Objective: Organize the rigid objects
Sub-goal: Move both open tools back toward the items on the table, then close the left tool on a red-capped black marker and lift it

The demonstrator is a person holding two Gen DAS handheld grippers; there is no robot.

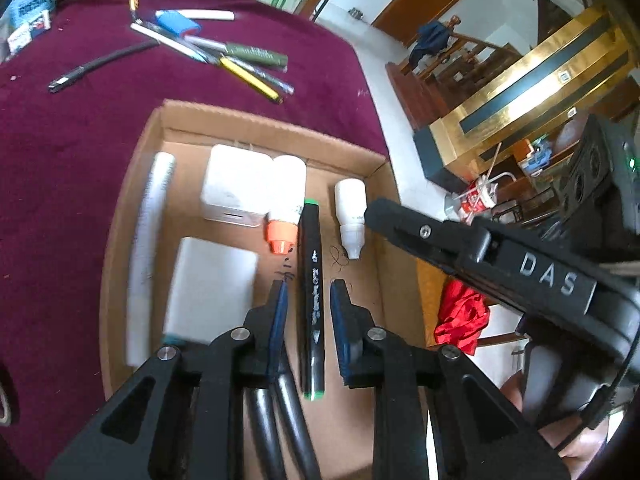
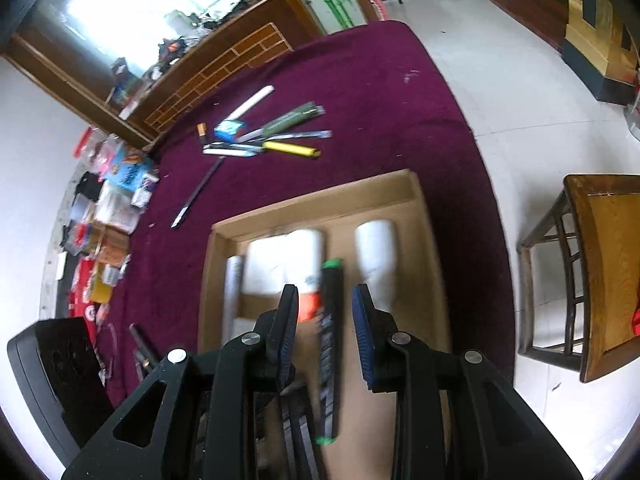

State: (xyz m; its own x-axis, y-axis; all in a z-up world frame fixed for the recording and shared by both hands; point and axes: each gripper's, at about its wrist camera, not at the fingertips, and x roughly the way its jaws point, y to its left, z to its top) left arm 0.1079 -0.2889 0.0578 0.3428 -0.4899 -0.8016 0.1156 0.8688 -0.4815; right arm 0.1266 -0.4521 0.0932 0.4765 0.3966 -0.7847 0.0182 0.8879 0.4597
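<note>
Cardboard box, lower centre, part-filled: bottles, white blocks, black marker stowed; pens upper left on table unsorted; left gripper and right gripper fingers released.

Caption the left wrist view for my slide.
Left gripper open over black marker lying in cardboard box among white bottles.

Maroon cloth covers the table. White tiled floor to the right. Wooden stool stands near right, off the table. Gold-and-black cabinet far right, wooden staircase beyond it. Red fabric lies below the table edge.
</note>
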